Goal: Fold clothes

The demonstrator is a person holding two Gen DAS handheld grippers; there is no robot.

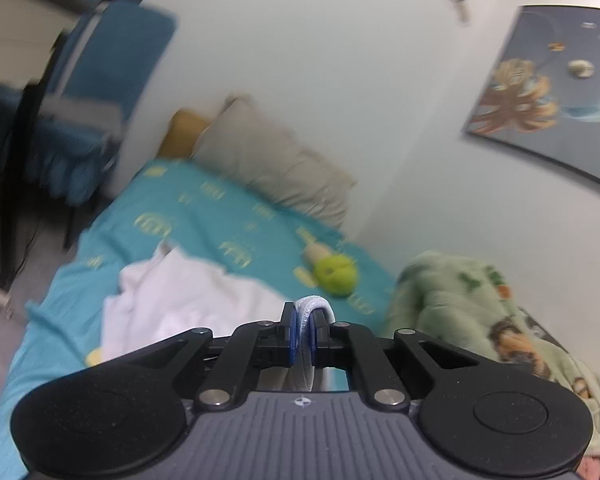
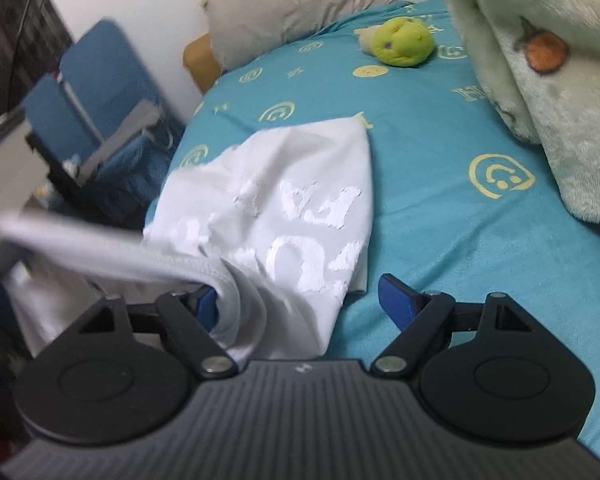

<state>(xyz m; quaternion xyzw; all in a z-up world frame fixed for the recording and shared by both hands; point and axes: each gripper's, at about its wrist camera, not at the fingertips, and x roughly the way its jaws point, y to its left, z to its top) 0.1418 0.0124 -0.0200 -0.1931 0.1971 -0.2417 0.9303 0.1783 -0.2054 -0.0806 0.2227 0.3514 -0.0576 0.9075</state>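
A white garment [image 2: 296,200] with raised white lettering lies on the teal bed sheet [image 2: 440,200]; it also shows in the left wrist view [image 1: 188,300]. My left gripper [image 1: 306,328] is shut on its ribbed white hem [image 1: 312,306], held above the bed. My right gripper [image 2: 300,304] is open; the ribbed hem [image 2: 112,252] stretches from the left and drapes against the left fingertip [image 2: 206,304], while the right fingertip [image 2: 398,300] stands free over the sheet.
A green plush toy [image 2: 404,42] lies on the bed near a beige pillow [image 2: 292,4]. A pale green patterned blanket [image 2: 540,80] is heaped on the right. A blue chair [image 2: 100,112] stands beside the bed. A picture [image 1: 548,92] hangs on the wall.
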